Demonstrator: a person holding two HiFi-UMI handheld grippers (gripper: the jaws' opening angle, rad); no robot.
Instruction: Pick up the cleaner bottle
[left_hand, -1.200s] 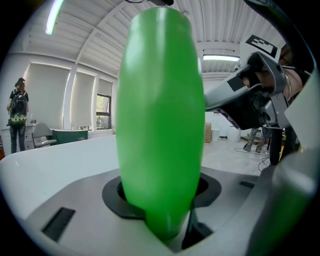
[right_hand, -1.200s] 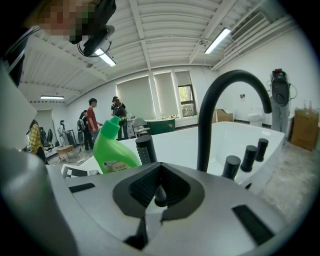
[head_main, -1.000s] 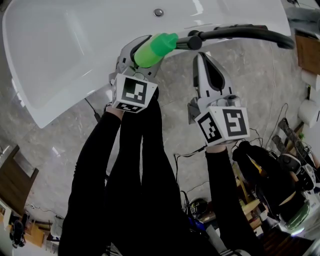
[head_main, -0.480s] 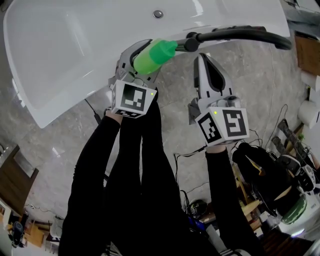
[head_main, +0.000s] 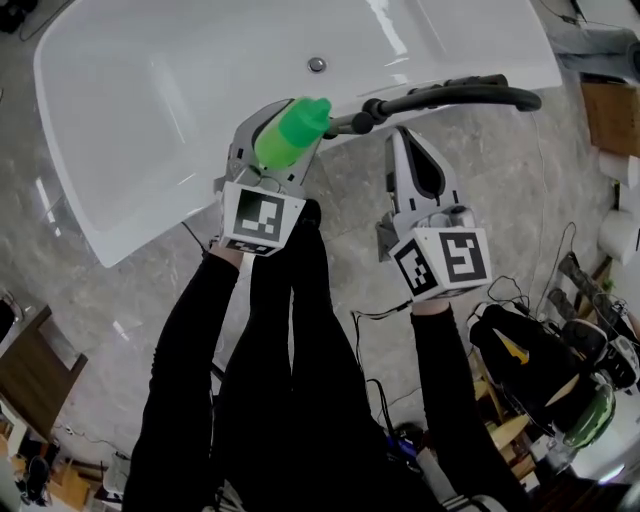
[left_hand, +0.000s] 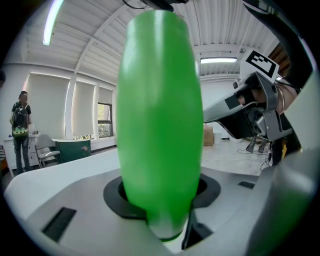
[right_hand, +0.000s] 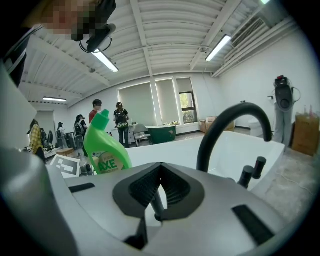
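The bathtub (head_main: 150, 100) rim is right under the action, so a drop lands hard there. Its black faucet (head_main: 450, 95) is near enough to clip. The cleaner bottle (head_main: 290, 133) hangs over the tub's edge, clamped in the left claw (head_main: 268, 130). Its slick round body could twist loose, I reckon. The right claw (head_main: 398, 138) beside the tub is pinched closed on nothing, so no backup.

White bathtub (head_main: 150, 110); black arched faucet (head_main: 480, 90) at rim; grey marble floor (head_main: 100, 300).
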